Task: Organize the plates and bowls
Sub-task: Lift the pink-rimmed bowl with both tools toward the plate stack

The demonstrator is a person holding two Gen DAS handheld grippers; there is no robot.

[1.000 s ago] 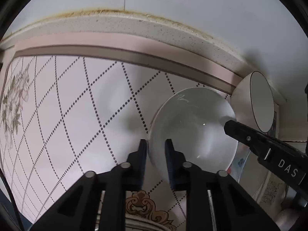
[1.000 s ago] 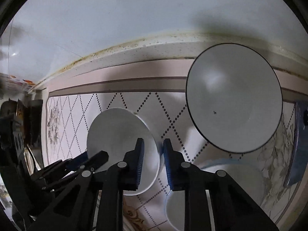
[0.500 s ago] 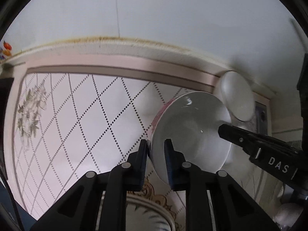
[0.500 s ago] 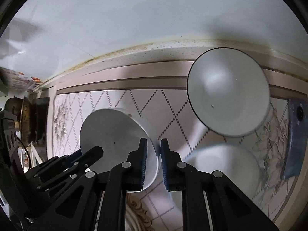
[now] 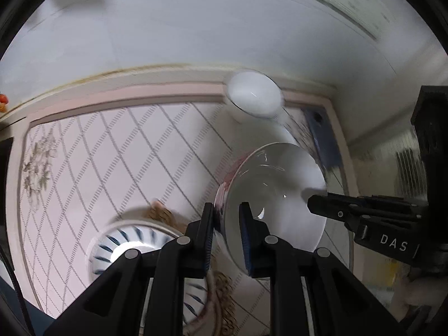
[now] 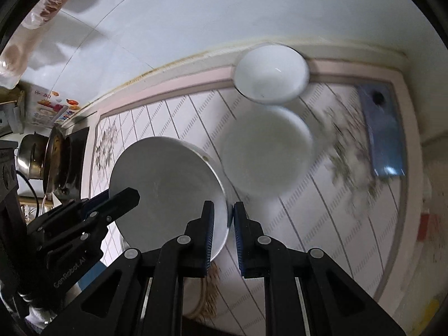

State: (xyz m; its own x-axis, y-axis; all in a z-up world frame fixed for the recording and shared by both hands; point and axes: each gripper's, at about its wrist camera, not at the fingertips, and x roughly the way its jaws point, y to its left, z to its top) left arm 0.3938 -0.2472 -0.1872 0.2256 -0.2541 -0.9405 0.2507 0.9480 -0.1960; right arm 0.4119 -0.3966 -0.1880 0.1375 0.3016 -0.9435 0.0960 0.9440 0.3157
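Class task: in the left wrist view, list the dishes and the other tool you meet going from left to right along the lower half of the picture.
Blue-striped bowl → white plate clamped in the left gripper → right gripper.

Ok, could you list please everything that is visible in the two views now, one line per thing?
held plate: one, white, reddish pattern underneath, lifted above the cloth, gripped at two opposite rims
dark-rimmed bowl: one, white, at the far edge of the cloth
plain dish: one, white, on the cloth in front of that bowl; blurred
striped bowl: one, white with blue stripes, near edge of the cloth
blue flat object: one, with a hole, on the cloth's right side
tablecloth: one, pale pink with diamond lines
metal pot: one, silver, far left
printed carton: one, far left against the wall
left gripper: black, shut on the plate's rim
right gripper: black, shut on the opposite rim
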